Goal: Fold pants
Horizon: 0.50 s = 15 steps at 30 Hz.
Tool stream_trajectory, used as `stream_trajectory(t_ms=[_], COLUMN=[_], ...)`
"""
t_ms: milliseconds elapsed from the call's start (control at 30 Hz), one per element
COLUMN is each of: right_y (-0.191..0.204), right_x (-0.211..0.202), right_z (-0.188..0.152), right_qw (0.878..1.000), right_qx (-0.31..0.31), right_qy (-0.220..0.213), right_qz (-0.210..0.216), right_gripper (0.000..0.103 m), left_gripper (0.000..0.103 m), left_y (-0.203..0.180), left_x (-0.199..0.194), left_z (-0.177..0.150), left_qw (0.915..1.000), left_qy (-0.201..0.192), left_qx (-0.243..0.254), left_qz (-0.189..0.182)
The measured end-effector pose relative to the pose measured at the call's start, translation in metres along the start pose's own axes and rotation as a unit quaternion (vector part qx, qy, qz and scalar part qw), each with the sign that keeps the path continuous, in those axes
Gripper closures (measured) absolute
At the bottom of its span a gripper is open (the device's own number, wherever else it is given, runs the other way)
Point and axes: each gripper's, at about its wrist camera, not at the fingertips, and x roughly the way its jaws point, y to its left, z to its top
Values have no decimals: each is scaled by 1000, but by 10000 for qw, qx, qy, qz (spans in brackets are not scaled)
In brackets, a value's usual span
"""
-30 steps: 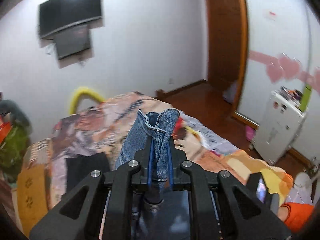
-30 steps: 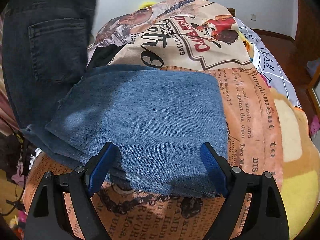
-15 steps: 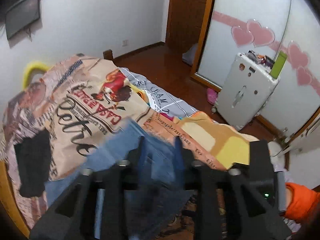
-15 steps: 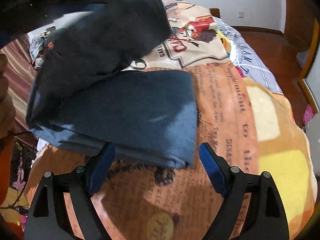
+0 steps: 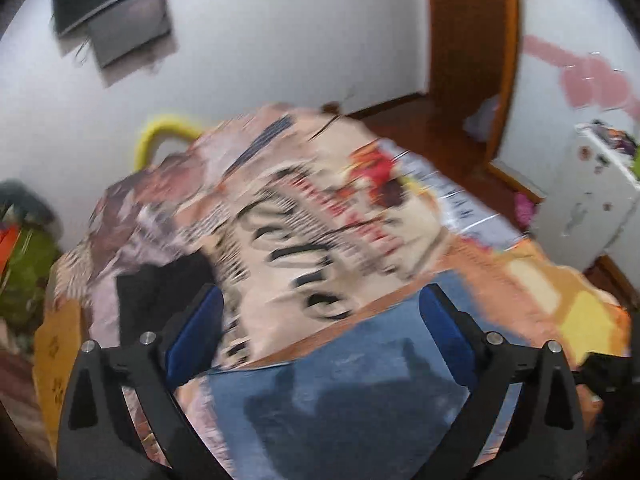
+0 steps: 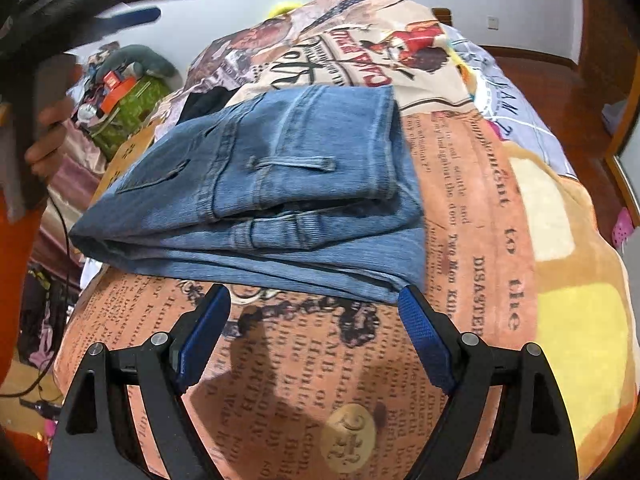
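The blue jeans (image 6: 280,184) lie folded in a stack on the printed bedspread (image 6: 480,200), waistband and back pocket on top. My right gripper (image 6: 312,340) is open and empty, just short of the stack's near edge. My left gripper (image 5: 320,332) is open and empty above the jeans (image 5: 352,392), which fill the bottom of its blurred view. The left gripper also shows blurred at the top left of the right wrist view (image 6: 100,0).
A black garment (image 5: 160,296) lies on the bed's left side. A white cabinet (image 5: 592,200) stands at the right by the wooden door. A green bag and clutter (image 6: 124,108) sit left of the bed. A TV hangs on the wall.
My left gripper has let go of the jeans' top end, laid it over the stack, opened and lifted away. My right gripper has stayed open and drawn back a little.
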Motion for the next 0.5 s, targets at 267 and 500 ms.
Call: stream_trajectory(t_ms=[267, 500], right_y=[15, 18], right_x=[22, 31], right_z=[7, 17], right_qw=[9994, 9991], right_qx=[-199, -182], right_qy=[268, 384], right_qz=[38, -15], right_gripper=[17, 17], left_gripper=[4, 0], left_y=[68, 91], left_x=[101, 153], left_z=[-35, -68], left_qw=[9892, 9743], left_qy=[1375, 2232], left_qx=[-270, -257], left_qz=[424, 126])
